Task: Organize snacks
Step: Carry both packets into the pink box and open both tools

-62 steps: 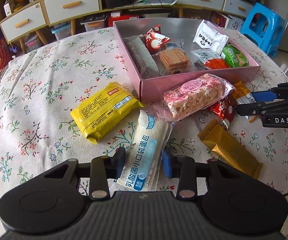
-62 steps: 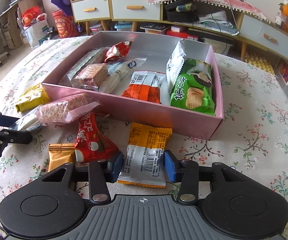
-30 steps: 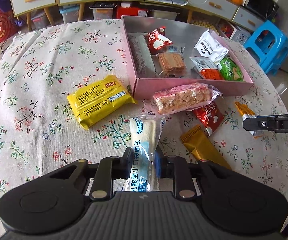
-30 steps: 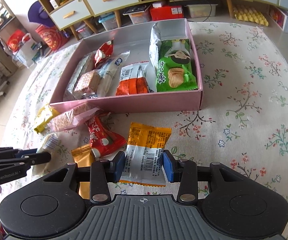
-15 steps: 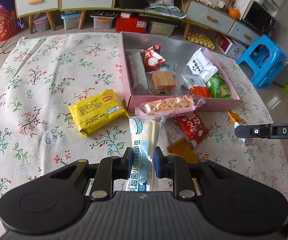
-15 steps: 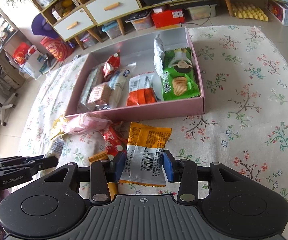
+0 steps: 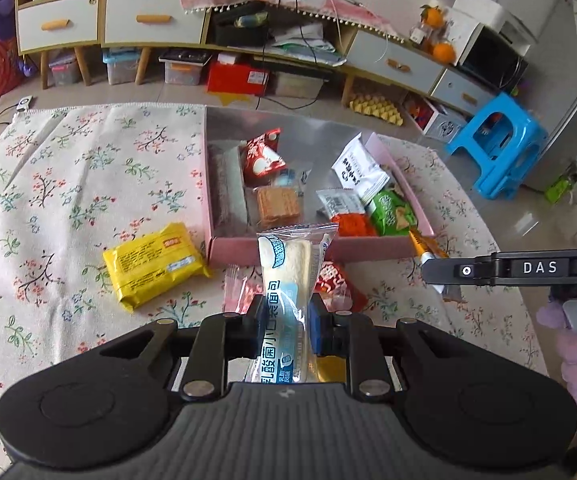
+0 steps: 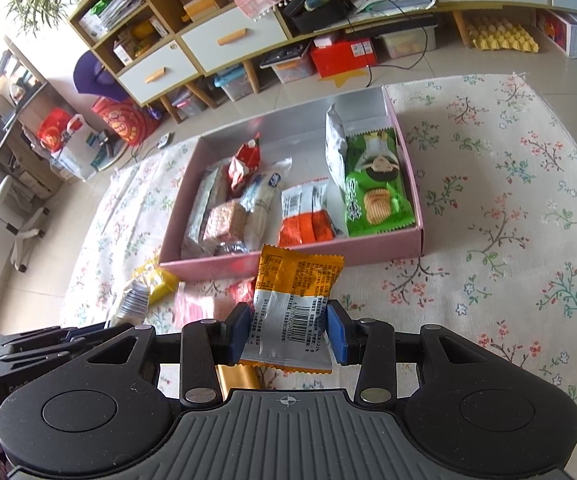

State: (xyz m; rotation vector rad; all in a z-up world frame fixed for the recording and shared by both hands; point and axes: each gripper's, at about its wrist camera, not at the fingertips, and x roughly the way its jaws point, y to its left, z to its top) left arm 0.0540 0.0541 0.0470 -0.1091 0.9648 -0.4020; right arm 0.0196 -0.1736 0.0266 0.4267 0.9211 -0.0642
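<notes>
Floral-cloth bench (image 7: 68, 184) carries pink box (image 8: 416, 216) at 12 o'clock, approx. half filled. Left tool (image 7: 286, 322) clamps bread pack (image 7: 288, 280); right tool (image 8: 286, 332) clamps orange packet (image 8: 294, 300). Both held above bench, not yet boxed. Yellow pack (image 7: 154, 264) at 10 o'clock etc. remain.

"DAS" on right claw (image 7: 428, 271); bread pack (image 7: 285, 276) w/ Chinese txt.
</notes>
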